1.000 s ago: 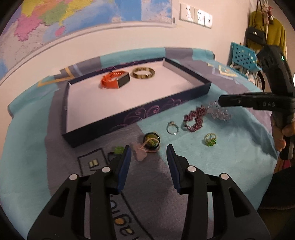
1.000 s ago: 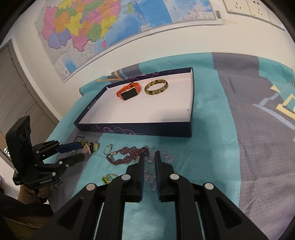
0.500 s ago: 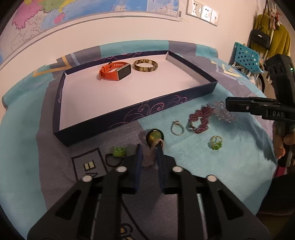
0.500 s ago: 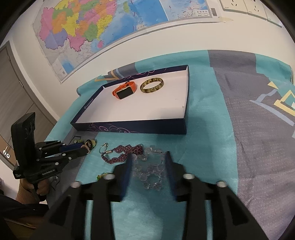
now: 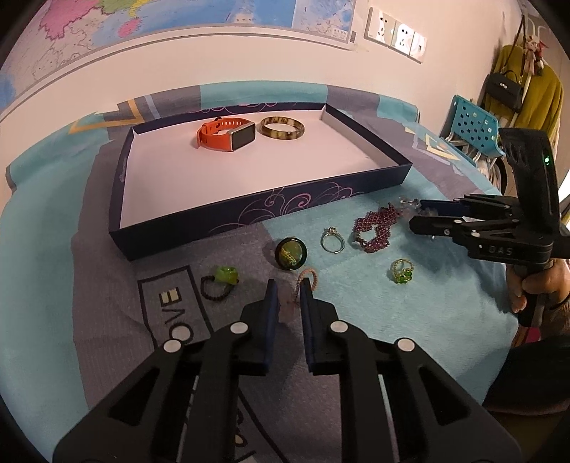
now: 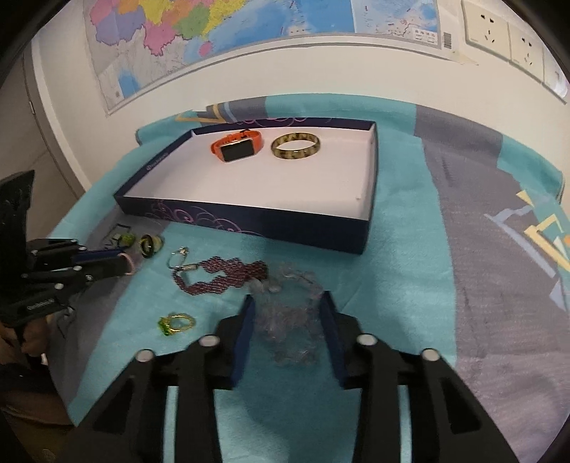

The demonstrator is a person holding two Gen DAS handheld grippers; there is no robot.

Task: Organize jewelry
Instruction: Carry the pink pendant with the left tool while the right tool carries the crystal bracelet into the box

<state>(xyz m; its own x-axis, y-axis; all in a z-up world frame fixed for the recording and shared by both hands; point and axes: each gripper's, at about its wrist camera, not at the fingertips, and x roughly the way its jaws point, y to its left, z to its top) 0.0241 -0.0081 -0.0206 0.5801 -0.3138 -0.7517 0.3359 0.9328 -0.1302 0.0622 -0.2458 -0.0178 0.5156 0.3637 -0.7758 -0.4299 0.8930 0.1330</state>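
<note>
A dark blue tray [image 5: 249, 213] [image 6: 249, 217] holds an orange watch [image 5: 224, 133] [image 6: 237, 146] and a brown bangle [image 5: 281, 127] [image 6: 295, 146]. On the cloth in front lie a green-faced round ring [image 5: 290, 253], a silver ring [image 5: 332, 240], a purple bead bracelet [image 5: 376, 228] [image 6: 221, 276], a gold-green ring [image 5: 402, 271] [image 6: 176, 323] and a green-stone black ring [image 5: 222, 279]. My left gripper [image 5: 286, 302] is shut on a pink bead bracelet [image 5: 306, 281]. My right gripper [image 6: 286, 313] is open around a clear crystal bracelet [image 6: 290, 320].
The table's teal and grey cloth [image 6: 463, 285] reaches a white wall with a map [image 6: 213, 32] and sockets [image 5: 395, 30]. A blue perforated chair [image 5: 470, 124] and hanging clothes [image 5: 523, 82] stand at the right.
My left gripper has closed on the pink bead bracelet and lifted slightly. My right gripper has opened from shut and now straddles the clear crystal bracelet.
</note>
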